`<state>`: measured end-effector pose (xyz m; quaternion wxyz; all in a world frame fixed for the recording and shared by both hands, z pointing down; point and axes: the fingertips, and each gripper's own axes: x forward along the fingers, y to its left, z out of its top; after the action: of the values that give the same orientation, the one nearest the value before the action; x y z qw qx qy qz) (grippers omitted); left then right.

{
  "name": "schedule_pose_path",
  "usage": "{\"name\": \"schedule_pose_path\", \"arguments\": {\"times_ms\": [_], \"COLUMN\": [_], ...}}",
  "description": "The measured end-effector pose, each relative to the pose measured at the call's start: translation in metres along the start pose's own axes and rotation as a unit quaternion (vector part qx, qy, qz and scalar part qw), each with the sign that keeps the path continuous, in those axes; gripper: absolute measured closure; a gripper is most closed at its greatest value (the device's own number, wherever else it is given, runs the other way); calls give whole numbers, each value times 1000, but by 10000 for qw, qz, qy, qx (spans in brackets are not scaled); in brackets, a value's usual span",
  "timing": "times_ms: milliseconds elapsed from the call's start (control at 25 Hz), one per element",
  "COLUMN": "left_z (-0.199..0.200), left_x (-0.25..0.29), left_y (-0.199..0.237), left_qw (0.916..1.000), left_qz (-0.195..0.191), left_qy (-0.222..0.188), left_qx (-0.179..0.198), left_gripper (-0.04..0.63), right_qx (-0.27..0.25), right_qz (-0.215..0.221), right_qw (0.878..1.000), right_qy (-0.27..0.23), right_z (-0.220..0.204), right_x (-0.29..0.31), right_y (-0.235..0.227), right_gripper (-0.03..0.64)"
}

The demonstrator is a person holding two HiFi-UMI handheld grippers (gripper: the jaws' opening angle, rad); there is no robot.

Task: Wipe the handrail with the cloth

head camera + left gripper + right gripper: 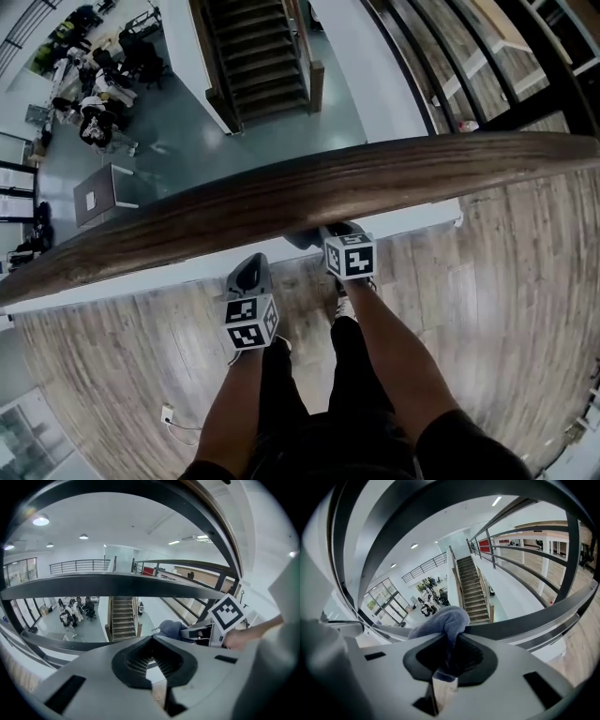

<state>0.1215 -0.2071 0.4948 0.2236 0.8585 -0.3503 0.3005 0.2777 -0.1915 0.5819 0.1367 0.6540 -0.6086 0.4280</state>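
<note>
The right hand-held gripper (451,654) pinches a soft cloth (440,620) just below the wooden handrail (309,192). The left hand-held gripper (151,662) is pressed together, empty. We judge the cloth light and limp, best held at its bunched middle.

Wooden handrail (309,192) bars the way just ahead of the left claw (152,660) and right claw (450,656); wooden floor (487,281) lies open to either side.

Wood-plank floor (506,300); staircase (265,56) down to grey lower floor (178,131); round ceiling lights (41,521) lit overhead
</note>
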Motion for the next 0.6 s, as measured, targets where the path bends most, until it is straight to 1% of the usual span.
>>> {"name": "schedule_pose_path", "arguments": {"times_ms": [240, 400, 600], "left_z": [6, 17, 29], "left_x": [37, 59, 73], "left_y": [-71, -118, -156], "left_qw": [9996, 9990, 9981], "left_qz": [-220, -353, -508], "left_qy": [117, 107, 71], "left_qx": [148, 245, 350], "left_gripper": [592, 592, 592], "right_qx": [97, 164, 148], "right_qz": [-138, -287, -441], "right_qw": [9999, 9994, 9989], "right_qy": [-30, -27, 11], "right_z": [9, 15, 20], "right_x": [-28, -48, -67], "right_y": [-74, -129, -174], "right_gripper": [546, 546, 545]}}
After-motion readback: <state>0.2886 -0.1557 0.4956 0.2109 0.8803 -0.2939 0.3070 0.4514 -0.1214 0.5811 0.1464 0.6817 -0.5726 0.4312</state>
